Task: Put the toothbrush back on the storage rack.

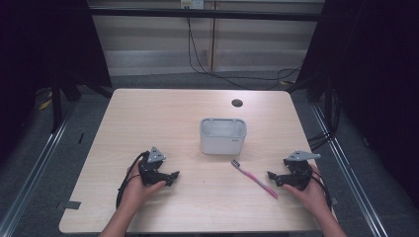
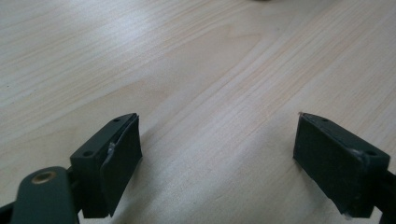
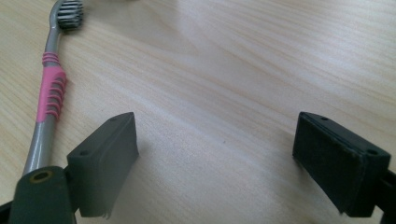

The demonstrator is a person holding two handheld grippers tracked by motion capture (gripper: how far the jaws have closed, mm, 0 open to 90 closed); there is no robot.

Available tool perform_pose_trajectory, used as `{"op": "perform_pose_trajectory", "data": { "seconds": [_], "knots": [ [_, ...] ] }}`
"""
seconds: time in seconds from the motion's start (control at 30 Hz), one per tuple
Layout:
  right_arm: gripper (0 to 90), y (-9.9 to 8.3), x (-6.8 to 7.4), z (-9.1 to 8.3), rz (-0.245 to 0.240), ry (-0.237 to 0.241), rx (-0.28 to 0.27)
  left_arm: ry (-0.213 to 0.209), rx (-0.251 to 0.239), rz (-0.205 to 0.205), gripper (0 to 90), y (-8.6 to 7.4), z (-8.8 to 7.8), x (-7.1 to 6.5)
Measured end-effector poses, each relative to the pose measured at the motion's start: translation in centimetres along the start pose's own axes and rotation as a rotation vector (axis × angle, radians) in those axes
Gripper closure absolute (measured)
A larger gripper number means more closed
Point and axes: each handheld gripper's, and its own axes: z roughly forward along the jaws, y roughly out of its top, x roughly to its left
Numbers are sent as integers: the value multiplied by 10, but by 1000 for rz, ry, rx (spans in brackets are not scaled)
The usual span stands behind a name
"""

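Observation:
A pink and grey toothbrush (image 1: 254,178) lies flat on the wooden table (image 1: 148,113), bristle end toward a grey rectangular holder (image 1: 223,135) that stands upright at the table's middle. My right gripper (image 1: 271,176) rests on the table just right of the brush handle, open with nothing between its jaws. In the right gripper view the toothbrush (image 3: 49,88) runs along the left side, beside the left jaw, and the right gripper (image 3: 215,161) is spread wide over bare wood. My left gripper (image 1: 174,176) sits low at the front left, open; in its own view the left gripper (image 2: 217,158) holds nothing.
A dark round hole (image 1: 237,102) marks the tabletop behind the holder. Black frame posts and cables stand beyond the far edge. Metal rails run along the floor on both sides of the table.

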Motion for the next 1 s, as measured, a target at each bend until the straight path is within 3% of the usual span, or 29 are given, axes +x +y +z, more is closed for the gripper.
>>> {"op": "perform_pose_trajectory", "data": {
  "seconds": [0.13,0.2,0.27,0.37,0.47,0.53,0.87,1.0],
  "knots": [
    [139,1,1,0,13,-11,9,1,-1,2,146,0,0,0],
    [148,5,2,-1,24,-7,39,1,2,4,143,0,0,0],
    [212,10,5,-2,7,5,76,-3,0,0,141,0,0,0],
    [224,16,10,-2,-8,22,89,-2,0,0,141,0,1,0],
    [250,27,18,-2,-56,21,109,-2,1,1,140,0,1,1],
    [269,37,25,0,-68,62,123,-5,1,2,136,1,1,1],
    [301,56,39,9,-94,138,183,-7,6,14,118,2,2,2],
    [308,63,43,10,-100,148,198,-7,5,14,117,2,2,2]
  ]
}}
